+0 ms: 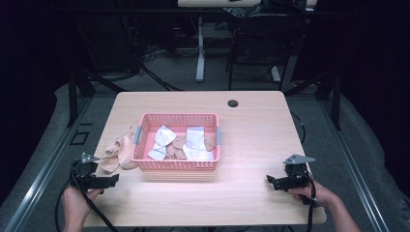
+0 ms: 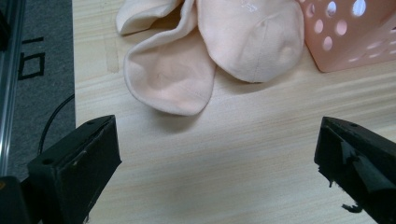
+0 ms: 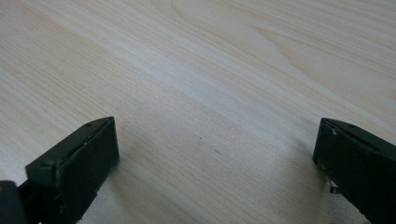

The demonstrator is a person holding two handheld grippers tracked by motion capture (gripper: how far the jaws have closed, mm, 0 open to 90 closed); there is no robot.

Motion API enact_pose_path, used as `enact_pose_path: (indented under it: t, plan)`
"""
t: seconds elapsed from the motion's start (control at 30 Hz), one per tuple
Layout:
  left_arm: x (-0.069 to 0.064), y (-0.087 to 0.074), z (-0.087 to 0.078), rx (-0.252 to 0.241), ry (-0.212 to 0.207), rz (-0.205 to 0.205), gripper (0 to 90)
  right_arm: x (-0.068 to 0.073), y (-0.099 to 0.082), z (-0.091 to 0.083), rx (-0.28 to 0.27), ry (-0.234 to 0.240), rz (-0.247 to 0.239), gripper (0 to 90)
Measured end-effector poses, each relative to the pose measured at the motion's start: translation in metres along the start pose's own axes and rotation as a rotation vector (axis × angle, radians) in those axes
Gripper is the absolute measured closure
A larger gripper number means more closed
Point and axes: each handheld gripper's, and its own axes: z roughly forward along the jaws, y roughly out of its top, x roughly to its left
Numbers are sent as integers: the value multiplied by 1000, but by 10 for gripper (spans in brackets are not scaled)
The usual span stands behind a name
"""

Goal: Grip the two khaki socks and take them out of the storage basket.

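1. High view: a pink basket (image 1: 177,164) stands in the middle of the table (image 1: 251,140) and already holds several socks, white ones (image 1: 195,137) and tan ones (image 1: 180,143) mixed together. A pair of peach socks (image 1: 118,152) lies on the table just outside the basket's left wall, touching it. The left gripper (image 1: 112,180) rests near the table's front left corner, close to those socks; the right gripper (image 1: 270,181) rests near the front right, well apart from the basket. Neither holds anything. Judging from this, the sorting into the basket is mostly done, with the peach pair the one lot left out.

2. Left gripper view: the black fingers (image 2: 77,161) are spread wide over bare wood with nothing between them. The peach socks (image 2: 210,51) lie just ahead, overlapping each other, one toe against the basket's perforated corner (image 2: 348,37). The gripper looks lined up on them, but the grasp is not yet made.

3. Right gripper view: the fingers (image 3: 74,163) are likewise spread wide, above plain table (image 3: 210,84), empty. This hand seems idle, so what remains probably falls to the left: pinch the peach socks, lift them and drop them in the basket.
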Motion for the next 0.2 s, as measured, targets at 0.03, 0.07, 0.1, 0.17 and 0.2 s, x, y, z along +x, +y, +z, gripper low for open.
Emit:
enact_pose_path:
  t: [0.03, 0.07, 0.1, 0.17, 0.2]
  plan:
    - [0, -2, 1, -5, -5, -1, 0, 0, 0, 0, 0, 0, 0, 0]
    - [0, -3, 4, -14, -11, 5, 0, 0, 0, 0, 0, 0, 0, 0]
    - [0, -4, 6, -16, -19, 6, 0, 0, 0, 0, 0, 0, 1, 0]
    - [1, -6, 13, -3, -57, 5, 0, 0, 0, 0, 0, -1, 0, 0]
    - [0, -7, 18, 10, -62, 11, 0, 0, 0, 0, -2, 3, 3, 0]
